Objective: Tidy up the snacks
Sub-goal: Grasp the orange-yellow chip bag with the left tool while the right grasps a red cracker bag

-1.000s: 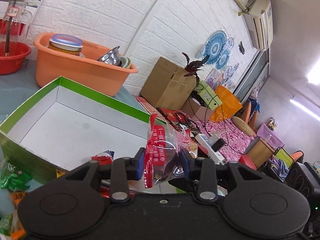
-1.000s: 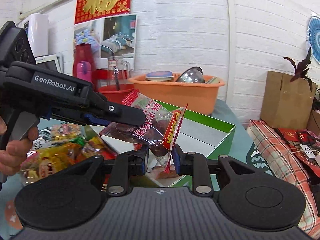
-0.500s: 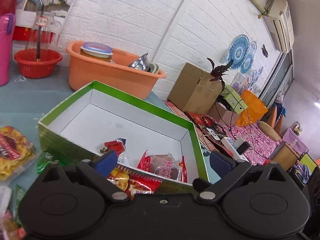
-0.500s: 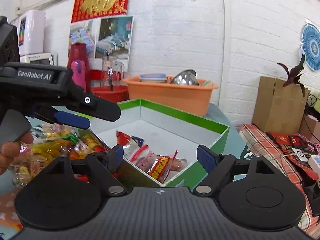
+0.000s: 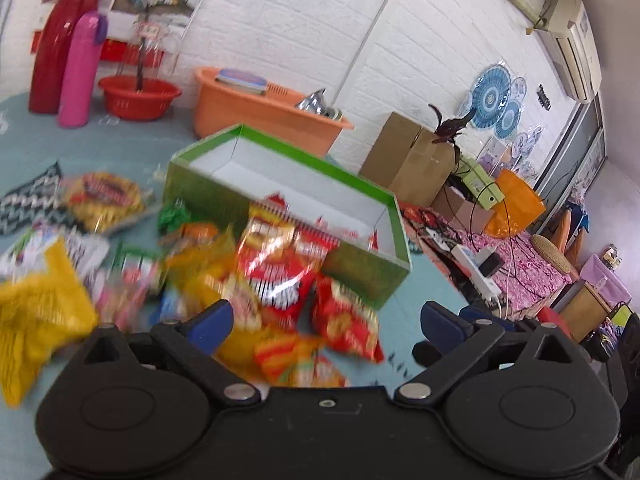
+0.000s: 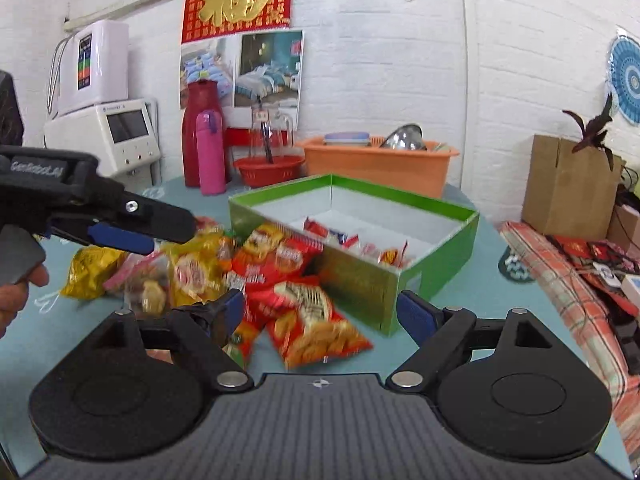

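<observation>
While both claws gape empty — snack bags point(image 6: 308, 304) crowd green box point(image 6: 436, 280) edge.

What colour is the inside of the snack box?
White inside the box, with green rim and outer walls; the right wrist view shows it best.

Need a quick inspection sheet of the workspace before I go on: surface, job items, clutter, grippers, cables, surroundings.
Surface: teal tabletop, partly covered.
Job's things: green box open, a few snack packets inside; snack pile loose beside it.
Clutter: orange basin, red basin, pink bottle, red flask behind the box.
Grippers: left gripper and right gripper open, holding nothing.
Cables: power strip and cords off the table.
Surroundings: cardboard box, white brick wall.
</observation>
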A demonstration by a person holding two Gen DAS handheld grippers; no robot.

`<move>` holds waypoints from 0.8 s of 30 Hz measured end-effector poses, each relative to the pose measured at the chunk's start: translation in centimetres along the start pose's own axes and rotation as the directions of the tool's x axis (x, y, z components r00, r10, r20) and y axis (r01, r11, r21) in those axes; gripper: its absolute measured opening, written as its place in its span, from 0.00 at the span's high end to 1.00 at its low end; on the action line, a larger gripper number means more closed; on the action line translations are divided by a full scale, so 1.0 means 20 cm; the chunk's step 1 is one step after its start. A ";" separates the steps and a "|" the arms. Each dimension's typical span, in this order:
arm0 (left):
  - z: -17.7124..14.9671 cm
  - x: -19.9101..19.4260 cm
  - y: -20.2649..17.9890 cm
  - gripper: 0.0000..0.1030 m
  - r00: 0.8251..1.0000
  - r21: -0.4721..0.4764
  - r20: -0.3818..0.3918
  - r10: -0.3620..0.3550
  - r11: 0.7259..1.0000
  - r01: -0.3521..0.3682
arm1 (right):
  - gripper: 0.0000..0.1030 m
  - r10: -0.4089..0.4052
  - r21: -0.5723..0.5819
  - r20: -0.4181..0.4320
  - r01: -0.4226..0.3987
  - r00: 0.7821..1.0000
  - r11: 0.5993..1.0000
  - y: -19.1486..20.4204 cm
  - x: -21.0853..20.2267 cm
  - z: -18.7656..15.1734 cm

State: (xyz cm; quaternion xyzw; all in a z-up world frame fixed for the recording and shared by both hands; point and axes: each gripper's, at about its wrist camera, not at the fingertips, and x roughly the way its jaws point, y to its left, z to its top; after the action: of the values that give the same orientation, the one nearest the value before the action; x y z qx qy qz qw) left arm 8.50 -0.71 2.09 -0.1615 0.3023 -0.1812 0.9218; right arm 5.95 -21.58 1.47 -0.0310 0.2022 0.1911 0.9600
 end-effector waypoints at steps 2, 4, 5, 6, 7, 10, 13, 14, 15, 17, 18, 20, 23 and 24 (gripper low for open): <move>-0.07 0.00 0.01 0.00 1.000 -0.018 -0.019 0.002 1.000 -0.003 | 0.00 -0.015 0.007 -0.018 0.015 1.000 1.000 0.00 -0.01 -0.03; -0.13 0.03 0.02 0.00 0.999 -0.041 -0.037 0.001 0.999 -0.002 | 0.00 -0.040 0.019 -0.028 0.041 0.999 0.999 -0.02 -0.03 -0.06; -0.15 0.05 0.02 0.00 0.999 -0.049 -0.050 0.001 0.999 -0.003 | 0.00 -0.048 0.030 -0.033 0.049 0.998 0.998 -0.03 -0.03 -0.06; -0.17 0.07 0.03 0.00 0.998 -0.061 -0.063 0.004 0.998 -0.008 | 0.00 -0.054 0.044 -0.036 0.056 0.998 0.997 -0.04 -0.04 -0.07; -0.18 0.09 0.03 0.00 0.998 -0.068 -0.068 0.007 0.998 -0.011 | 0.00 -0.059 0.056 -0.036 0.061 0.998 0.997 -0.05 -0.05 -0.07; -0.17 0.16 0.01 0.00 0.998 -0.061 -0.056 0.017 0.998 -0.021 | 0.00 -0.070 0.068 -0.024 0.072 0.997 0.995 -0.07 -0.07 -0.06; -0.18 0.21 0.00 0.00 0.997 -0.047 -0.060 0.053 0.997 -0.056 | 0.00 -0.075 0.056 -0.016 0.076 0.997 0.996 -0.07 -0.09 -0.06; -0.18 0.23 0.00 0.00 0.997 -0.035 -0.057 0.059 0.998 -0.061 | 0.00 -0.074 0.050 -0.016 0.074 0.997 0.996 -0.07 -0.09 -0.07; -0.19 0.24 0.00 0.00 0.996 -0.022 -0.070 0.059 0.998 -0.060 | 0.00 -0.073 0.046 -0.019 0.074 0.997 0.996 -0.07 -0.09 -0.07; -0.21 0.25 0.02 0.28 0.996 -0.001 -0.082 0.041 0.999 -0.042 | 0.00 -0.068 0.041 -0.025 0.069 0.997 0.997 -0.06 -0.08 -0.07; -0.21 0.24 0.03 0.31 0.995 0.003 -0.089 0.037 0.999 -0.037 | 0.00 -0.063 0.038 -0.028 0.064 0.998 0.997 -0.06 -0.07 -0.06; -0.21 0.20 0.05 0.36 0.994 0.009 -0.110 0.020 1.000 -0.019 | 0.00 -0.042 0.022 -0.037 0.043 0.998 0.999 -0.05 -0.04 -0.06; -0.22 0.11 0.11 0.36 0.993 0.003 -0.113 0.041 0.999 -0.041 | 0.00 0.001 -0.035 -0.058 -0.003 0.998 0.999 -0.02 0.04 -0.04; -0.22 0.08 0.14 0.35 0.992 -0.007 -0.109 0.056 0.998 -0.057 | 0.00 0.016 -0.058 -0.070 -0.020 0.997 0.998 -0.01 0.08 -0.04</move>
State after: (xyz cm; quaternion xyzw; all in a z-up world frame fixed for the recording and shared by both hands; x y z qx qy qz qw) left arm 7.64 0.20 -3.19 -0.1477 0.3576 -0.1620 0.9078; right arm 7.09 -21.39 0.19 -0.0641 0.2300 0.2043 0.9493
